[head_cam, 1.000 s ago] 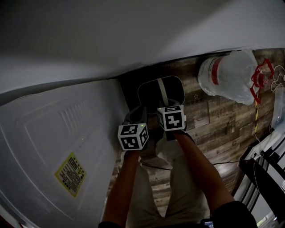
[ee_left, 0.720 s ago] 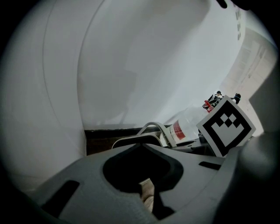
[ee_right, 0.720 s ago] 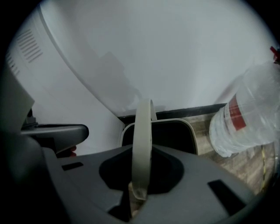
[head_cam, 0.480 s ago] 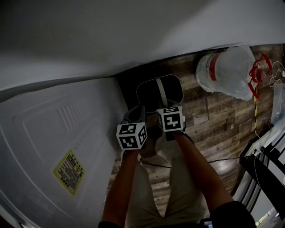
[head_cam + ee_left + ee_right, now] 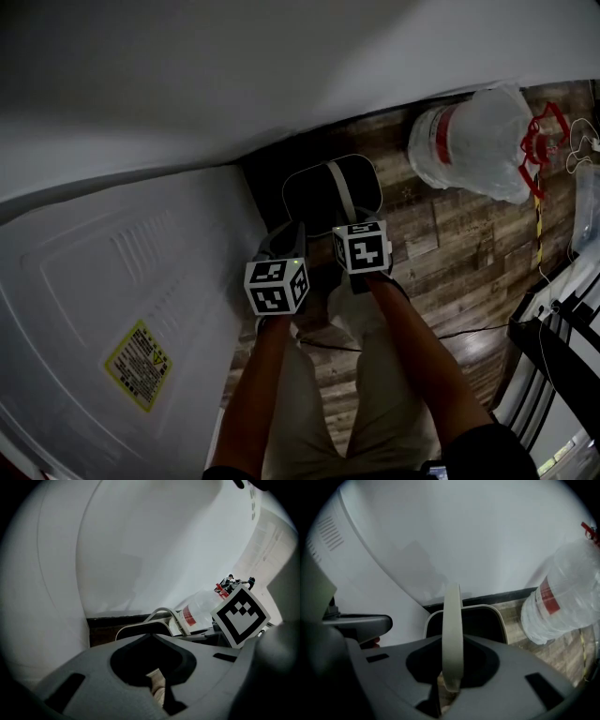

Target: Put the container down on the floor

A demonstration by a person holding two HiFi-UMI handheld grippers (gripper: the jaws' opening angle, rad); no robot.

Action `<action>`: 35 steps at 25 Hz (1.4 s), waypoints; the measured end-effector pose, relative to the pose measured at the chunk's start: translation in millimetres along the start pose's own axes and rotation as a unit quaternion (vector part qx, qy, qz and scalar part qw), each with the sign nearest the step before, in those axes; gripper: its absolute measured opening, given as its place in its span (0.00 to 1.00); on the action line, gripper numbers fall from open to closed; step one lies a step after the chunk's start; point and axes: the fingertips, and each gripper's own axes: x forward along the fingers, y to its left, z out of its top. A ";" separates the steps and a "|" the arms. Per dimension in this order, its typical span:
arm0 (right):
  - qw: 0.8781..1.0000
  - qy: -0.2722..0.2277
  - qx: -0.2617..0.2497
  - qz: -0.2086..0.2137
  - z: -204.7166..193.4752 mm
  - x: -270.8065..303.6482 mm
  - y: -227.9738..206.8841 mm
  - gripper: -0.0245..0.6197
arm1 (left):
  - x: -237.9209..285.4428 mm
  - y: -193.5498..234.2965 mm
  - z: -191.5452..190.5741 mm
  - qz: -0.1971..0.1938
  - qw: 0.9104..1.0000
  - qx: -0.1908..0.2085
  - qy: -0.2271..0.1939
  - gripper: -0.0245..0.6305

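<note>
Container, a dark bin, hangs by its pale handle directly under the right gripper, whose jaws are clamped on that handle, low over the wooden floor in a tight corner between a white appliance and the wall, while the left gripper sits just beside with jaws closed on nothing, and freer floor lies toward the water bottle.

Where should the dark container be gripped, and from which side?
Grip the pale bail handle at the middle of its arc, coming from above. It stands upright over the container as a thin flat strap that jaws can close across. The container's body looks too wide and rounded for them. The right hand-held gripper is shut on the bail handle there.
</note>
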 end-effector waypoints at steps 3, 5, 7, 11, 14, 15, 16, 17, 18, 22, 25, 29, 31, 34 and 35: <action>1.000 0.001 0.003 0.007 -2.4 1.0 -4.1 0.09 | 6.0 -3.7 -0.3 -0.004 1.000 0.002 0.003 0.06; 1.000 0.001 0.006 0.013 -3.7 1.6 -8.0 0.09 | 11.0 -9.4 -1.0 -0.009 1.000 0.006 0.006 0.06; 1.000 0.000 0.011 0.014 -4.0 2.0 -14.2 0.09 | 16.5 -16.4 -1.2 -0.015 1.000 0.012 0.008 0.06; 1.000 -0.004 0.020 0.008 -3.5 1.9 -27.0 0.09 | 25.0 -26.9 -3.3 -0.025 0.999 0.022 0.016 0.06; 1.000 -0.008 0.026 0.004 -3.6 1.5 -36.5 0.10 | 31.1 -32.0 -5.1 -0.030 0.999 0.029 0.022 0.06; 1.000 -0.009 0.029 0.003 -3.7 1.9 -39.3 0.11 | 33.4 -33.5 -5.4 -0.032 0.999 0.030 0.023 0.06; 0.999 -0.010 0.030 0.003 -3.8 2.6 -41.9 0.13 | 35.8 -35.0 -5.8 -0.033 0.999 0.030 0.024 0.06; 0.999 -0.011 0.031 0.003 -3.9 3.4 -44.4 0.16 | 38.2 -36.8 -6.3 -0.035 0.999 0.030 0.026 0.06; 0.999 -0.011 0.032 0.004 -3.9 4.2 -47.0 0.19 | 40.8 -39.0 -7.1 -0.037 0.999 0.030 0.027 0.06; 0.999 -0.011 0.044 0.002 -5.6 6.8 -59.0 0.23 | 51.4 -50.2 -13.3 -0.047 0.997 0.038 0.039 0.06; 0.999 -0.011 0.052 0.001 -8.5 9.0 -68.0 0.26 | 61.3 -57.3 -17.0 -0.056 0.996 0.047 0.046 0.06; 0.998 -0.010 0.061 0.001 -12.3 13.4 -80.1 0.28 | 75.2 -63.2 -16.6 -0.062 0.996 0.046 0.048 0.06; 0.998 -0.011 0.064 -0.003 -13.3 15.8 -87.5 0.29 | 80.5 -66.7 -16.2 -0.066 0.995 0.048 0.049 0.06; 0.998 -0.007 0.067 -0.001 -14.8 19.2 -95.5 0.30 | 86.4 -70.1 -17.9 -0.069 0.995 0.053 0.053 0.06; 0.998 -0.006 0.066 -0.001 -15.2 20.4 -97.3 0.30 | 88.2 -70.3 -18.4 -0.069 0.995 0.055 0.054 0.06</action>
